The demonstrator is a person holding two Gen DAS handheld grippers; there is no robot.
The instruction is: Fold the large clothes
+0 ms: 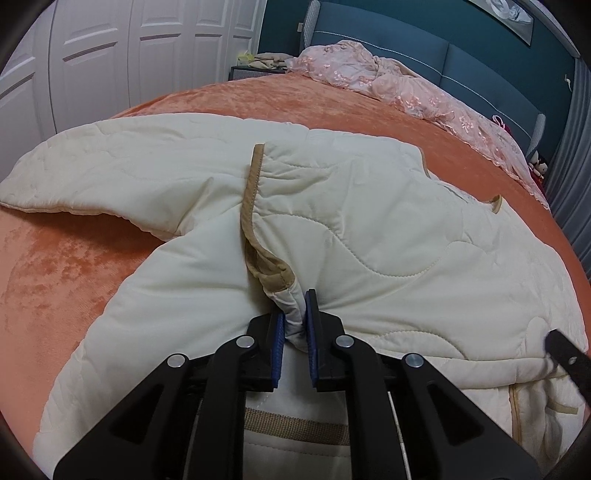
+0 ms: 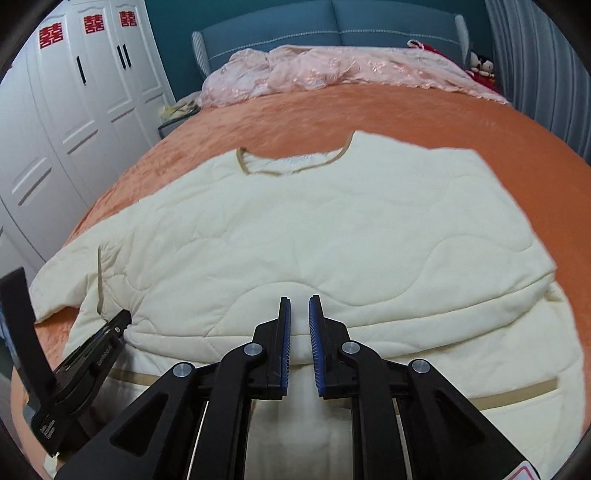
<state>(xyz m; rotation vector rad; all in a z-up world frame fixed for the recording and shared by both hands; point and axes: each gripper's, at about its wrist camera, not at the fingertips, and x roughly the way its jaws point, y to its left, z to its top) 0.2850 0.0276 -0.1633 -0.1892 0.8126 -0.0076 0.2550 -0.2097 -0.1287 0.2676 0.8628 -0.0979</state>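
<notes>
A cream quilted jacket (image 1: 351, 221) with tan trim lies spread on the orange bedspread (image 1: 74, 258), its lower part folded up over the body. My left gripper (image 1: 295, 314) is shut on a bunched fold of the jacket next to the tan-trimmed edge. It also shows in the right wrist view (image 2: 122, 321), at the jacket's left side. My right gripper (image 2: 299, 306) sits low over the folded edge of the jacket (image 2: 332, 229), jaws a small gap apart with cream fabric between them; whether it grips is unclear. The neckline (image 2: 291, 168) faces the headboard.
A pink lace cover (image 2: 332, 66) lies bunched at the head of the bed by the blue headboard (image 2: 332, 22). White wardrobe doors (image 2: 74, 110) stand left. Grey curtains (image 2: 546, 74) hang right. A nightstand (image 2: 173, 114) sits by the bed.
</notes>
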